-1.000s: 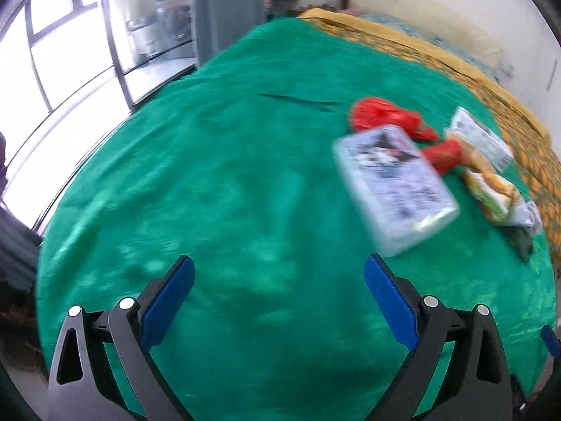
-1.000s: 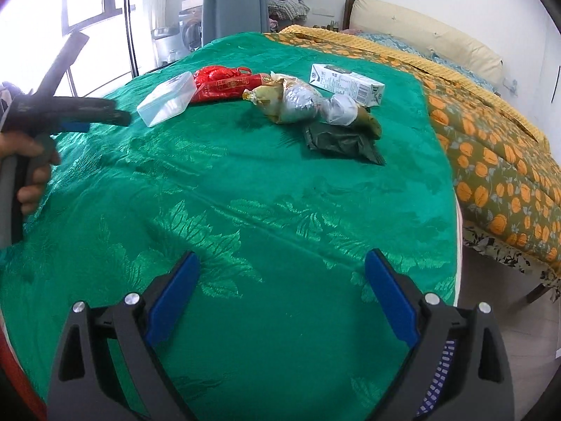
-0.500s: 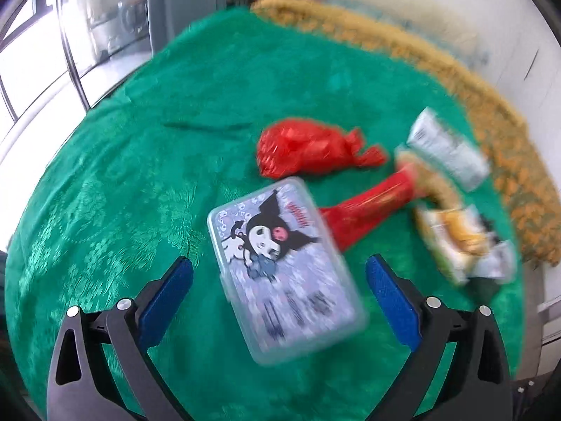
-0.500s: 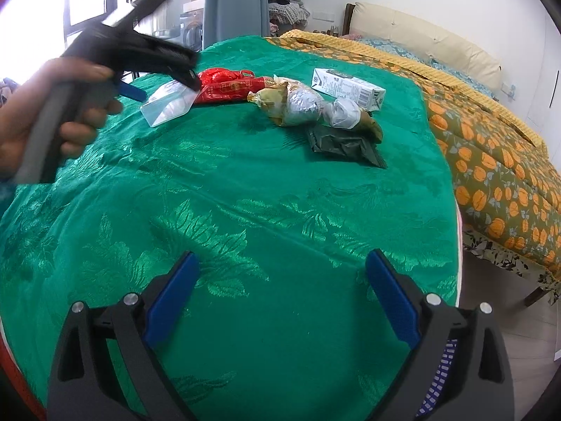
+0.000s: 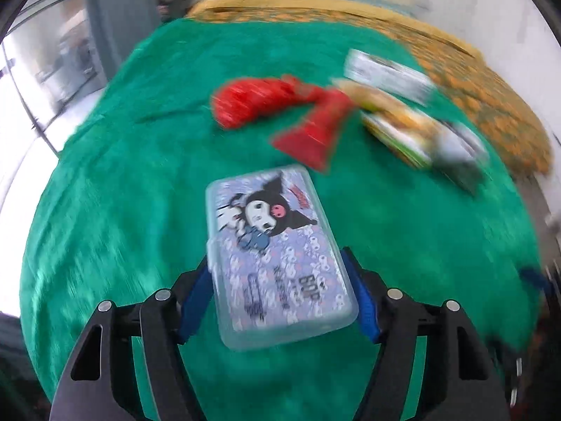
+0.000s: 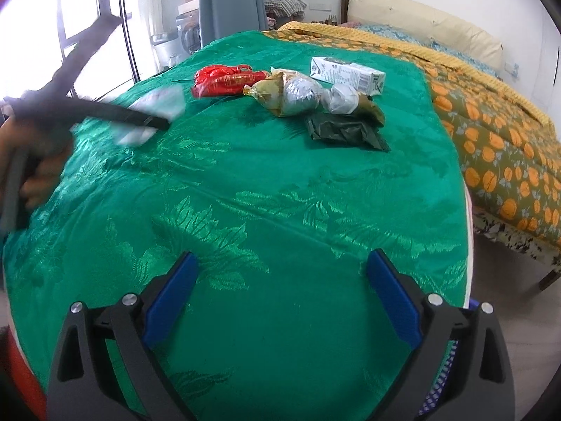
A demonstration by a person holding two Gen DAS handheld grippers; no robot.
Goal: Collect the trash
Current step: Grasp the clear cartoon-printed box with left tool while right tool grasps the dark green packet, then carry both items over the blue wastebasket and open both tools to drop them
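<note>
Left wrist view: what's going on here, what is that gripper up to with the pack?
The left gripper has just been closing around a clear wet-wipe pack with a cartoon print, on the green bedspread; its pads sit at the pack's sides. The right gripper hangs open and empty above the cloth. Red wrappers, foil wrappers and a milk carton lie uncollected.

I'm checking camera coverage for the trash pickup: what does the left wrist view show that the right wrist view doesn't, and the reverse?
Only the left wrist view shows the cartoon print on the plastic box, sitting between the left tool's closing jaws. Only the right wrist view shows the right tool open over bare green cloth, a hand and a dark green bag. Both show the red wrappers and the white carton.
</note>
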